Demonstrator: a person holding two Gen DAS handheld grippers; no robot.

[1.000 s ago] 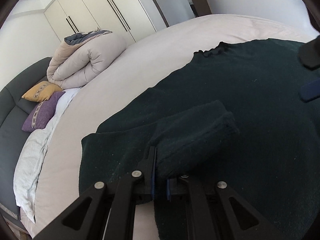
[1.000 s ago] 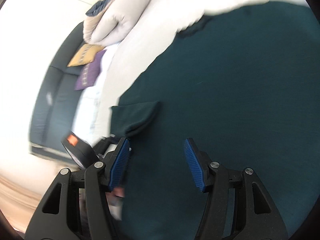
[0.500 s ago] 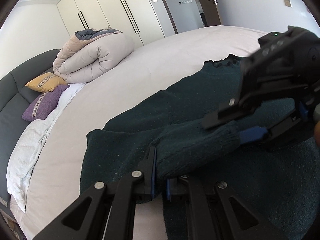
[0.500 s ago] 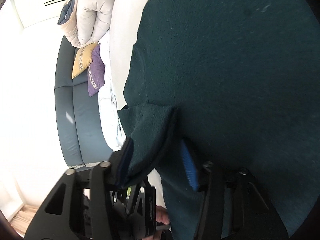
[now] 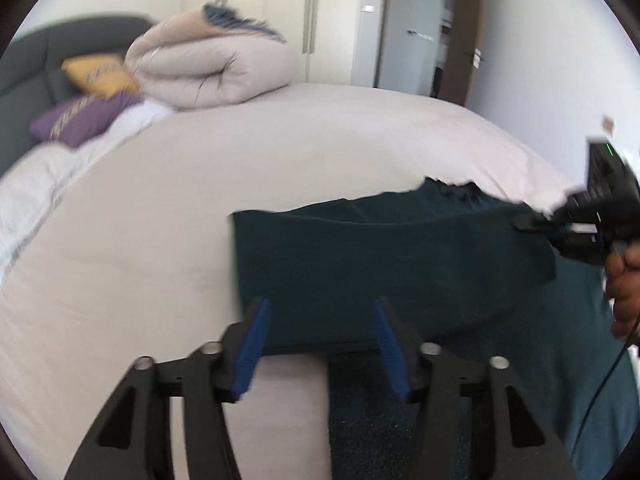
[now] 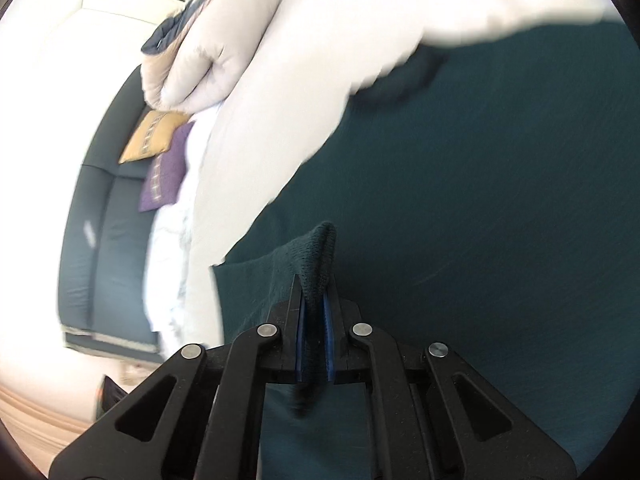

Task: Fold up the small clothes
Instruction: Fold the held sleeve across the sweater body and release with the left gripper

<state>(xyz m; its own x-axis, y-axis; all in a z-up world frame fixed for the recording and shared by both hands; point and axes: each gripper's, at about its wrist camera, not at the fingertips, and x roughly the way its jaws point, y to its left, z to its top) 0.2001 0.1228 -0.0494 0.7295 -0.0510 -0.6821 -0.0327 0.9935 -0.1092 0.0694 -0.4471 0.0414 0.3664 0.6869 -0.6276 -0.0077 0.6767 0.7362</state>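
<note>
Two grippers: right gripper [image 6: 314,316] jaws clamped on sweater [image 6: 480,200] cuff; left gripper [image 5: 320,340] jaws opening, sweater fold beyond tips.

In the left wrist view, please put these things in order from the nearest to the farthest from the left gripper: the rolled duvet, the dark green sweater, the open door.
1. The dark green sweater: just ahead of the left gripper, whose jaws are opening with no cloth pressed between them.
2. The rolled duvet: on the bed's far side, upper left.
3. The open door: behind the bed, upper right.
</note>
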